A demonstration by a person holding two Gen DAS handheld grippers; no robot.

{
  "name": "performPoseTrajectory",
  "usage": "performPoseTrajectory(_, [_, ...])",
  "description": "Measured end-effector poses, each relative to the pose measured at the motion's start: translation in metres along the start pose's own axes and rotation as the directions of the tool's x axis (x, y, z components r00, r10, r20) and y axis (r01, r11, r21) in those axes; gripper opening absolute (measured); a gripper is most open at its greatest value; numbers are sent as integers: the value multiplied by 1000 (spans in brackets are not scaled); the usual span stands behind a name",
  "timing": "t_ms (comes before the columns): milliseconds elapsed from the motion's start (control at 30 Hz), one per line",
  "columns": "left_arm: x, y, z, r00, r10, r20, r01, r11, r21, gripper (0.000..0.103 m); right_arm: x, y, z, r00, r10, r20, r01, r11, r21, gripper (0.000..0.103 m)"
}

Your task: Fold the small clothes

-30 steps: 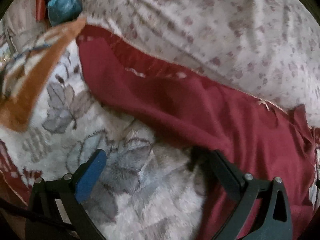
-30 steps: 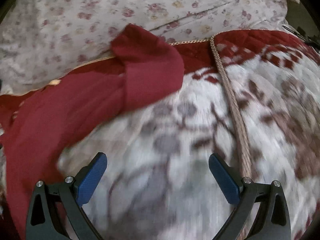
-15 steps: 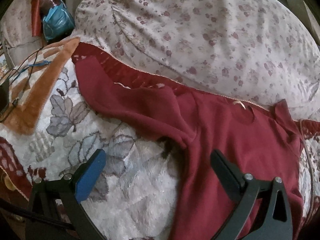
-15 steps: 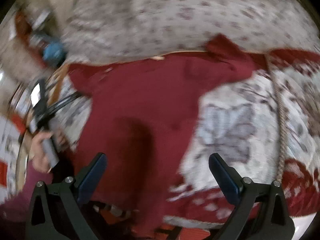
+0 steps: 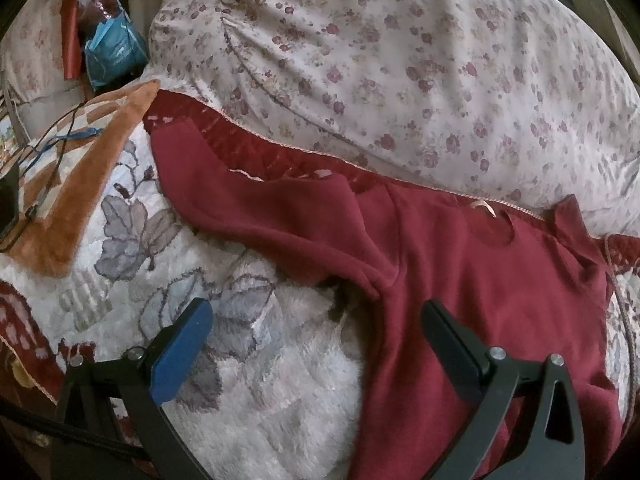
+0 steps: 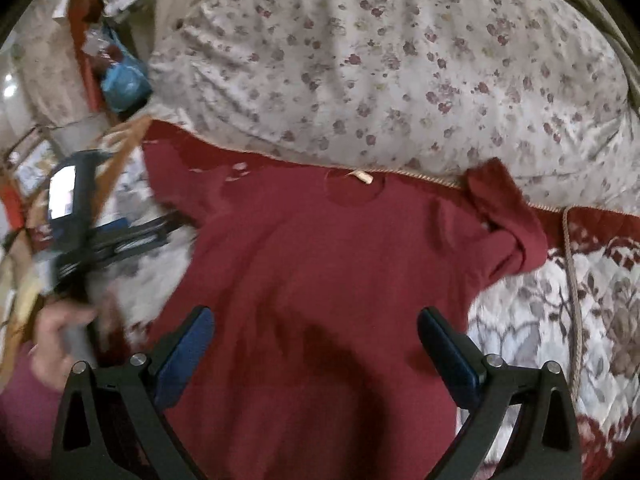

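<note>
The red sweater (image 6: 320,264) lies spread flat on the bed (image 6: 560,320), its neck toward the flowered pillow (image 6: 400,60). Both the left gripper (image 5: 316,344) and the right gripper (image 6: 316,344) are spread and hold nothing. Folding seems not yet begun; next, probably, a sleeve (image 5: 260,216) must be pinched and brought inward.

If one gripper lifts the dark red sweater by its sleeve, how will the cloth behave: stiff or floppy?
Probably floppy: the dark red sweater lies limp on the blanket, and its right sleeve is already crumpled onto itself. The fabric looks thick and soft, so it should sag and trail rather than hold shape. It likely grips the fuzzy blanket somewhat, dragging instead of sliding.
</note>
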State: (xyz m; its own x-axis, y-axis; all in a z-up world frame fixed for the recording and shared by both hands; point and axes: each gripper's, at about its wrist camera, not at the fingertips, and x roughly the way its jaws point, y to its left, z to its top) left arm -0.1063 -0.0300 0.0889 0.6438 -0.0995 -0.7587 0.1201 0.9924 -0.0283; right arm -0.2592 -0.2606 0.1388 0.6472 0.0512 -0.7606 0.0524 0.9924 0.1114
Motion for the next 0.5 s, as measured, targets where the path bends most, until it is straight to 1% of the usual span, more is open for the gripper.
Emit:
performPoseTrajectory(67, [2,-1,0,1000,2,3,-2,1000,1,103,18,2,5,1000,-27,-1,27,1000,12,103])
performPoseTrajectory(167, [7,-2,1,1000,-1,1,1,1000,-6,103,45,0,10,999,-42,2,42,997,62,103])
performPoseTrajectory(267, [10,-7,1,1000,5,7,-5,1000,3,103,63,-1,15,998,-61,6,60,994,87,103])
performPoseTrajectory(400, [14,-15,0,1000,17,6,-17,999,47,103,86,-2,21,991,-133,10,131,988,87,103])
performPoseTrajectory(467, [14,-18,-1,1000,21,16,-22,998,59,103,91,-5,23,990,-140,15,137,984,111,103])
performPoseTrajectory(500, [15,-19,-1,1000,19,18,-20,998,61,103,93,-6,24,992,-128,16,125,984,127,103])
